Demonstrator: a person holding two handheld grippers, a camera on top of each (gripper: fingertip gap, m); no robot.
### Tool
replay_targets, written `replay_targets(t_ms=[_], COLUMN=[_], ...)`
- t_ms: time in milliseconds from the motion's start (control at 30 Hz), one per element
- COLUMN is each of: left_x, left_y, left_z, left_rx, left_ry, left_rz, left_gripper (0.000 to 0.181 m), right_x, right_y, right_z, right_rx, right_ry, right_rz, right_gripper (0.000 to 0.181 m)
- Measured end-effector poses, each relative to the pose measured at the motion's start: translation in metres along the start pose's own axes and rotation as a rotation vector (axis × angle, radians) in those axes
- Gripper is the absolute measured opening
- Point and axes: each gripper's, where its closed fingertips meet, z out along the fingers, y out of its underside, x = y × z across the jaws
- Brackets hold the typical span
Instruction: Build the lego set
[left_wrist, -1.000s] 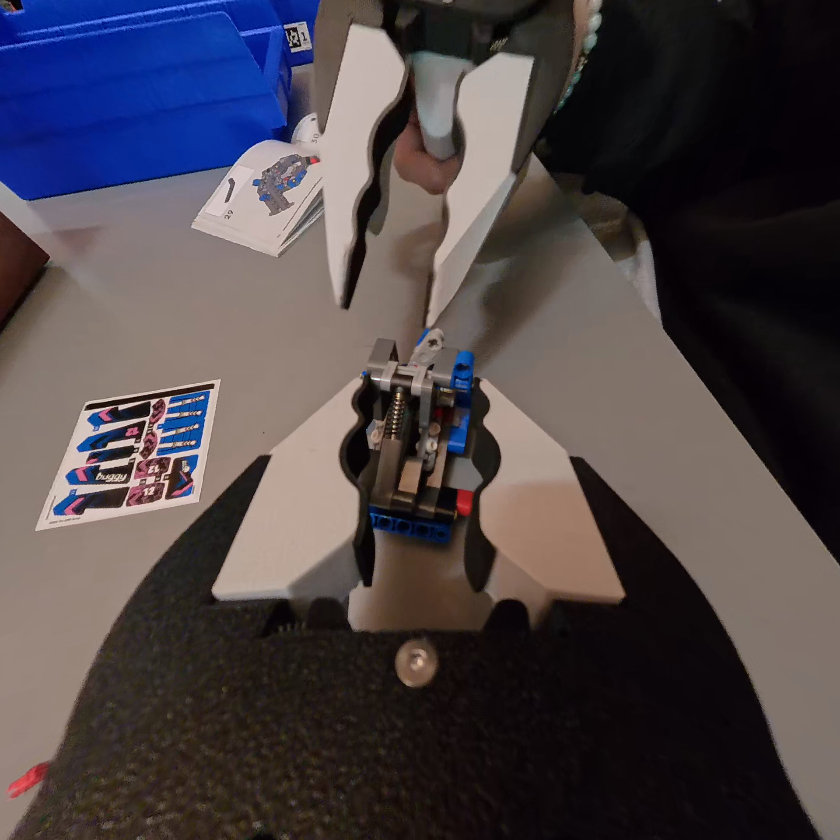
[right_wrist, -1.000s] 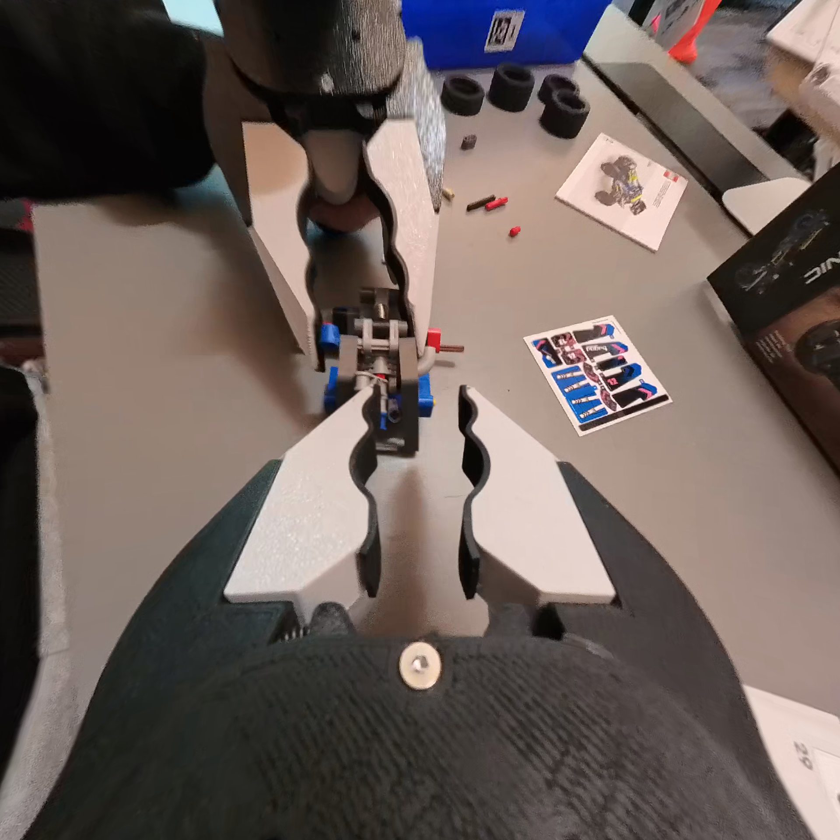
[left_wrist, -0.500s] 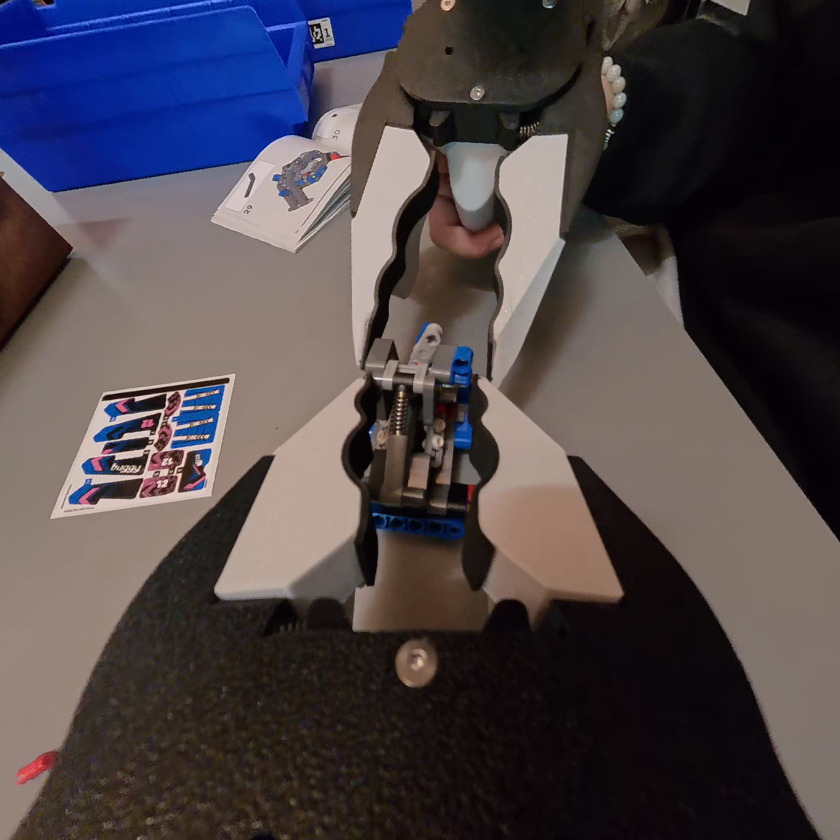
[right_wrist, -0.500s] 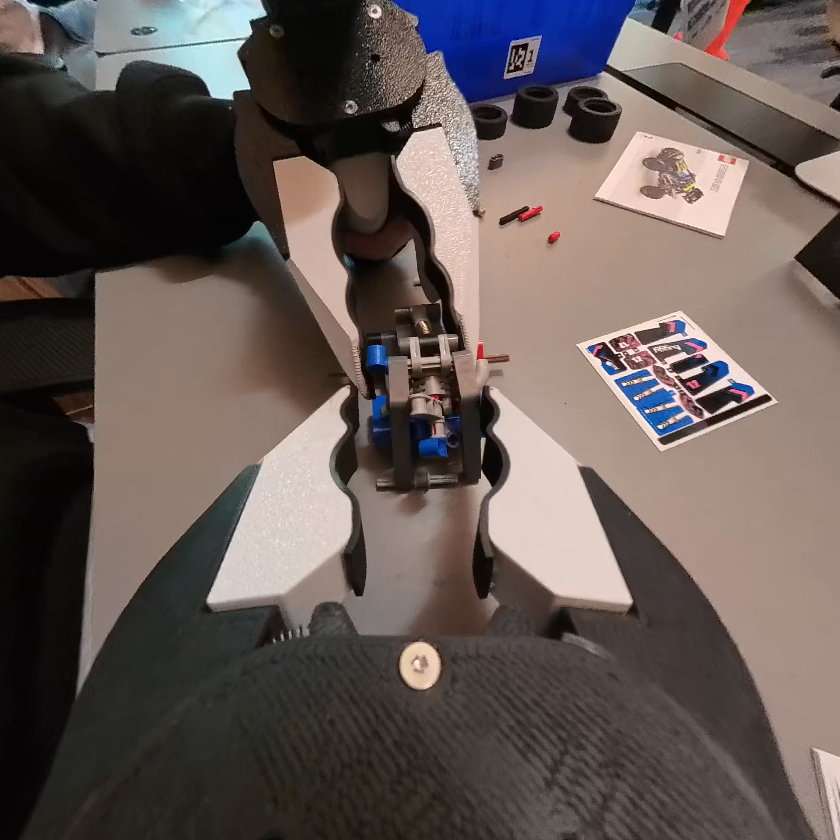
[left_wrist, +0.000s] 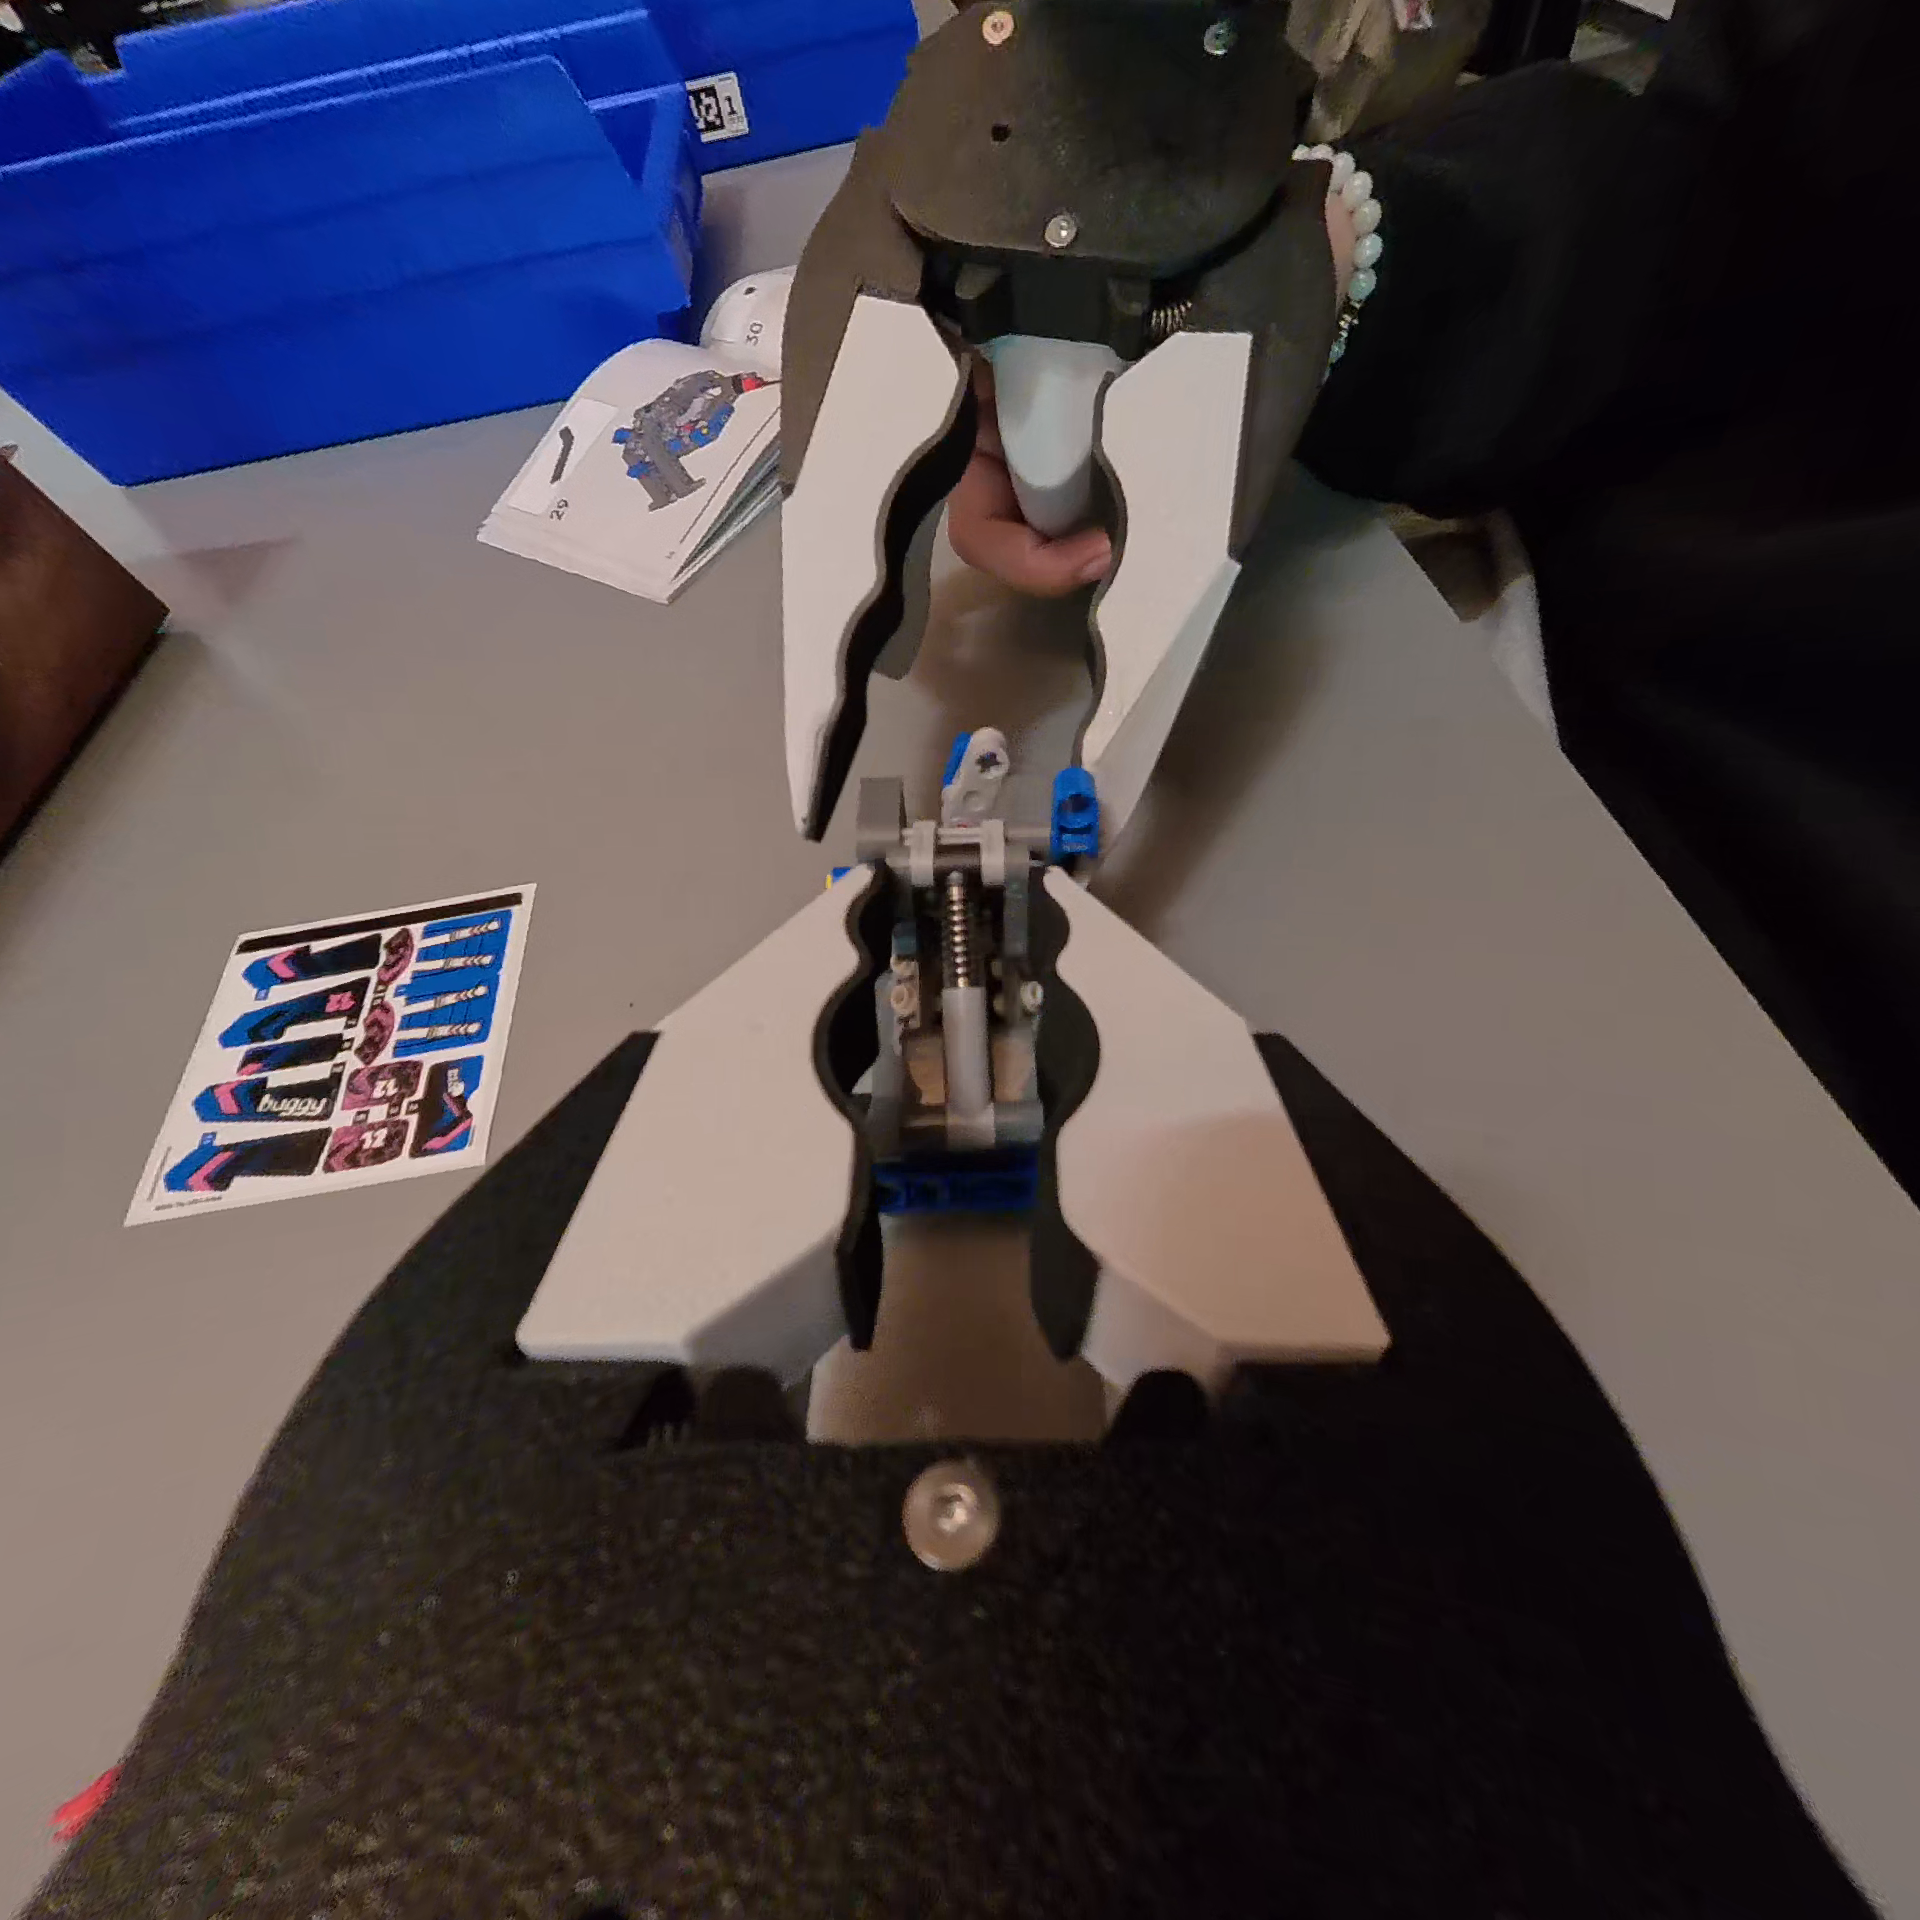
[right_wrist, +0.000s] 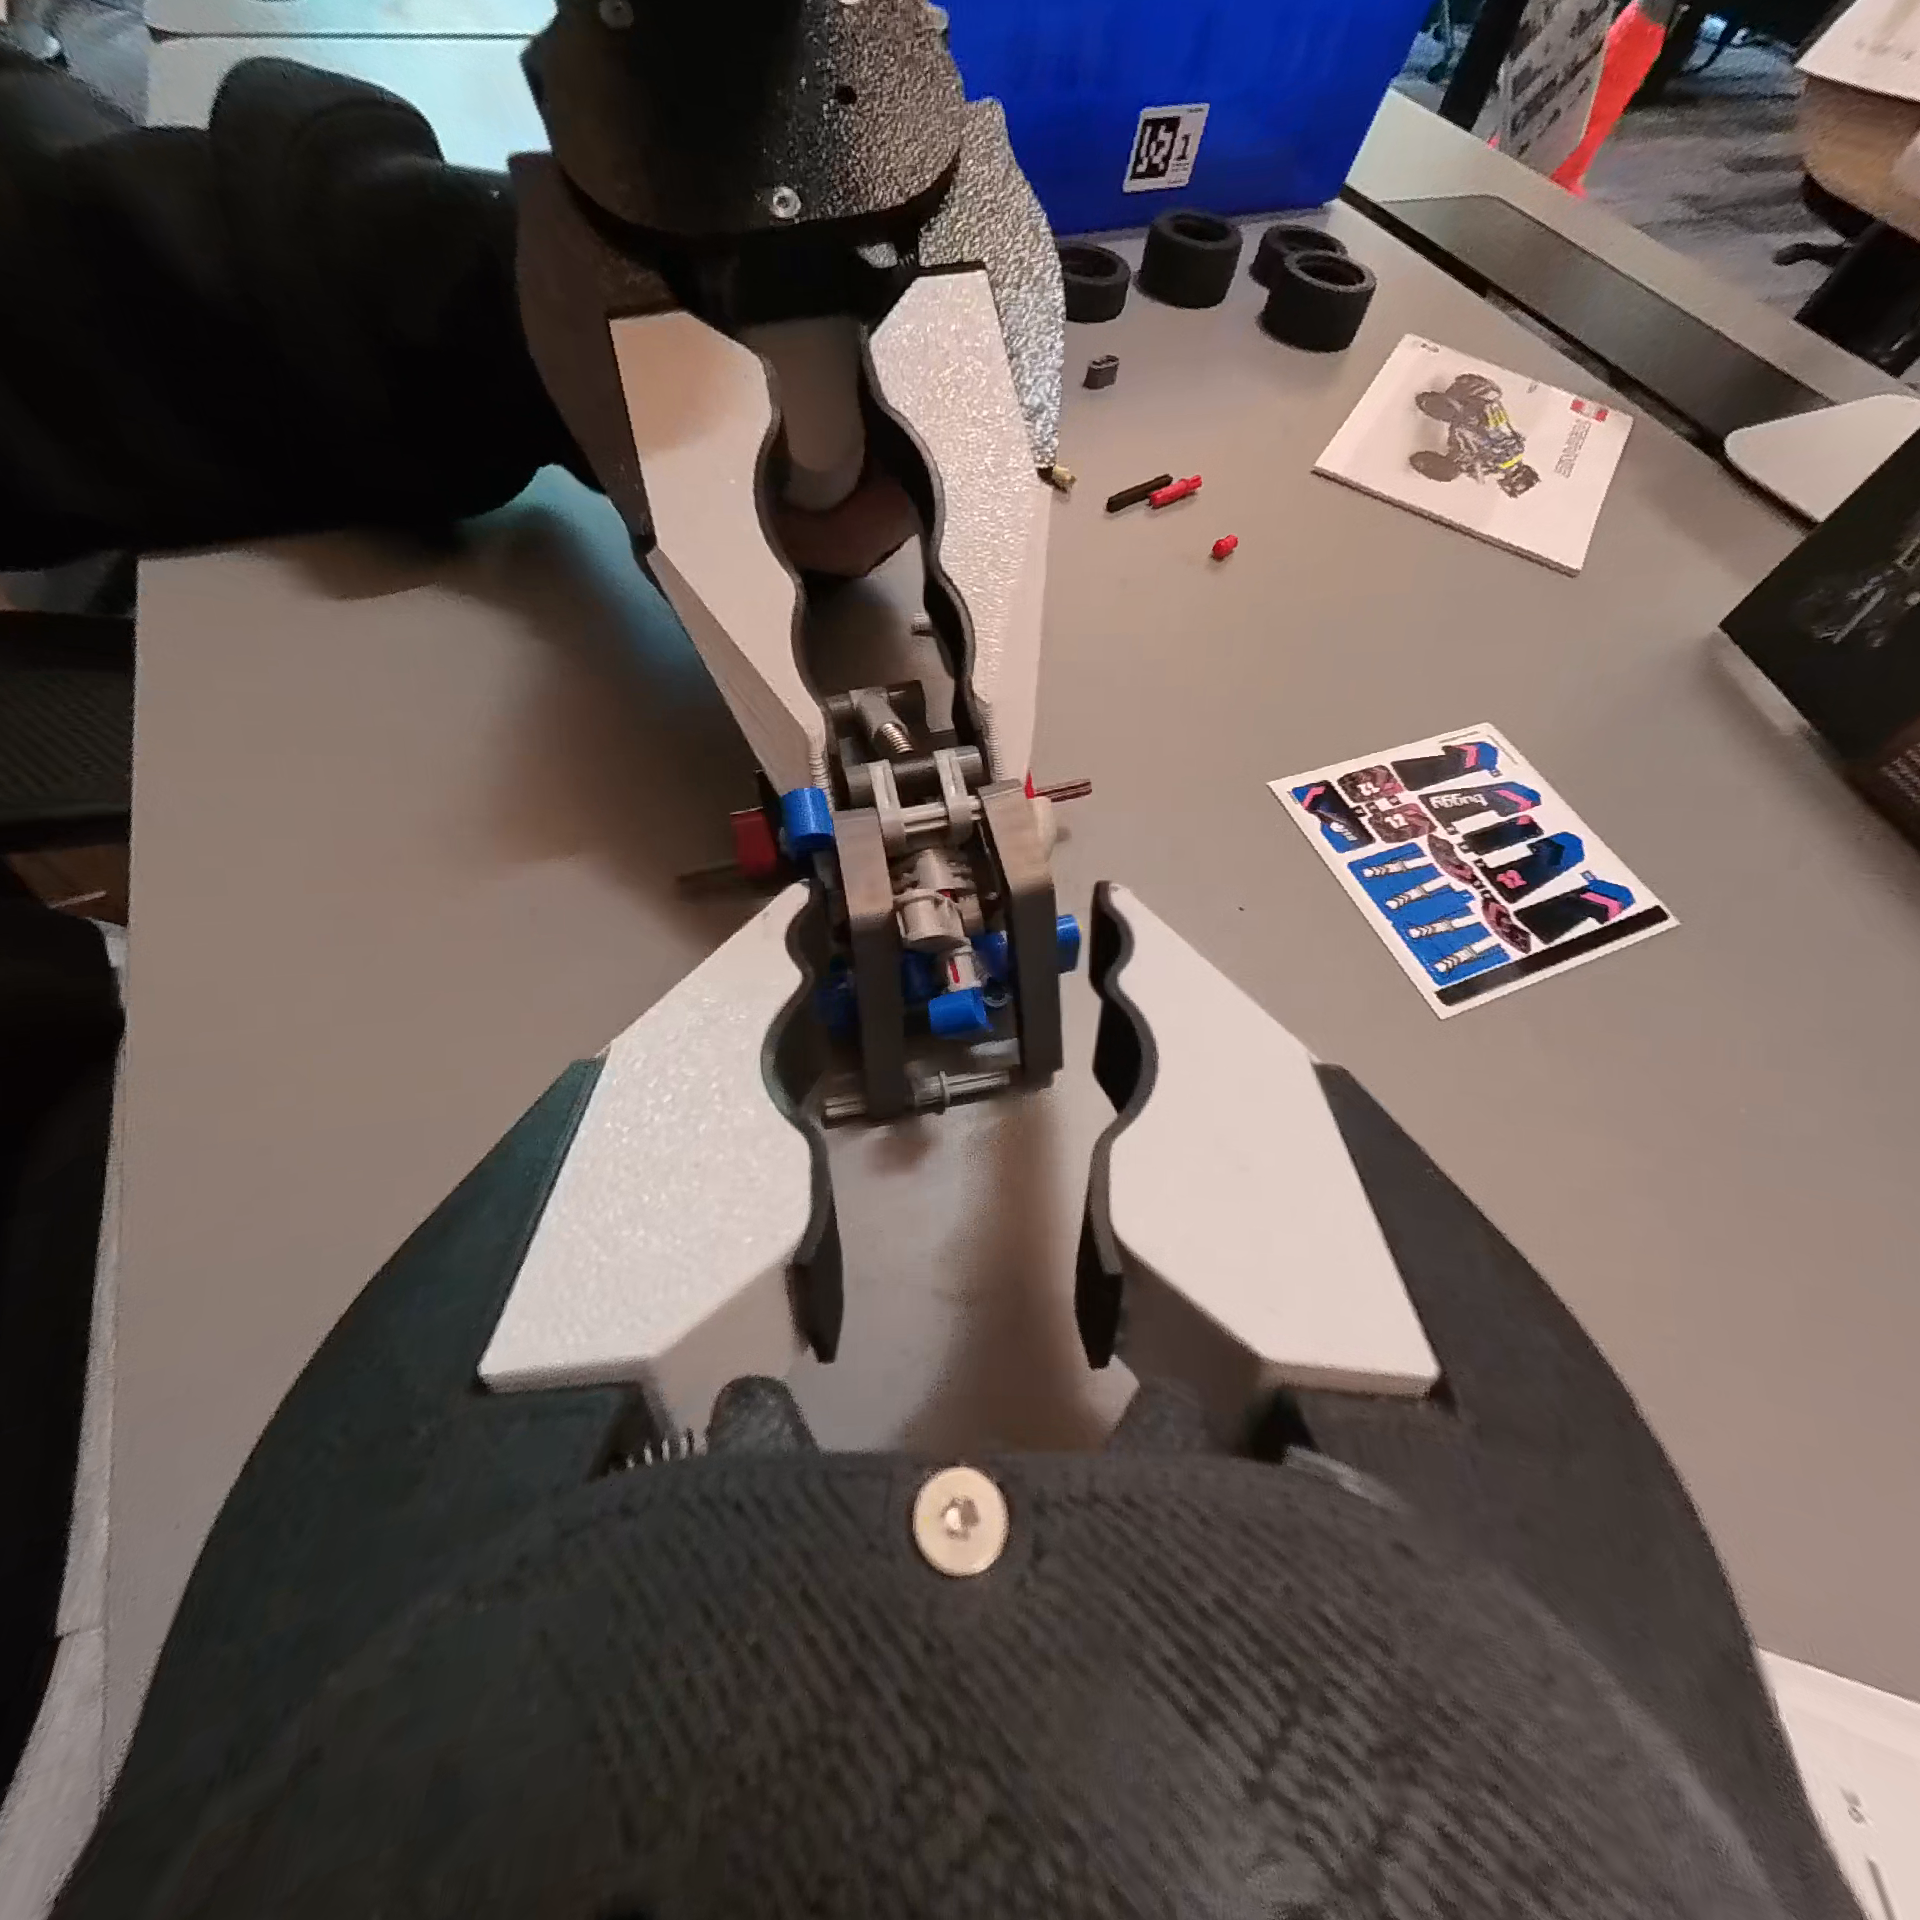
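Left gripper (left_wrist: 956, 883) clamped on the lego chassis (left_wrist: 961, 997), steadying it on the counter (left_wrist: 520, 727); right gripper (right_wrist: 945, 914) wide, straddling its near end for regrasp.

My right hand-held gripper (right_wrist: 951, 961) straddles the lego chassis (right_wrist: 940, 935), fingers apart; my left hand-held gripper (right_wrist: 904, 758) clamps its far end.

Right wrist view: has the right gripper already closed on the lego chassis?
No, the right gripper is open, with a clear gap beside the lego chassis.
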Motion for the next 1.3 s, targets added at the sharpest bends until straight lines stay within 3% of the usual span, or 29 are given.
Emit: replay_targets(t_ms=[300, 667, 1100, 1300], left_x=[0.006, 0.002, -0.001, 0.002], left_y=[-0.002, -0.004, -0.004, -0.005], left_z=[-0.006, 0.003, 0.005, 0.006], left_rx=[-0.043, -0.059, -0.024, -0.024], left_ry=[0.002, -0.117, -0.068, 0.024], left_rz=[-0.073, -0.179, -0.114, -0.131], left_gripper=[0.046, 0.039, 0.039, 0.039], right_x=[0.004, 0.000, 0.004, 0.002], right_y=[0.000, -0.001, 0.000, -0.001], right_z=[-0.006, -0.006, -0.006, -0.006], right_rx=[0.018, 0.024, 0.013, 0.020], right_ry=[0.039, 0.019, 0.009, -0.024], right_rz=[-0.019, -0.014, 0.015, 0.045], right_gripper=[0.046, 0.036, 0.041, 0.042])
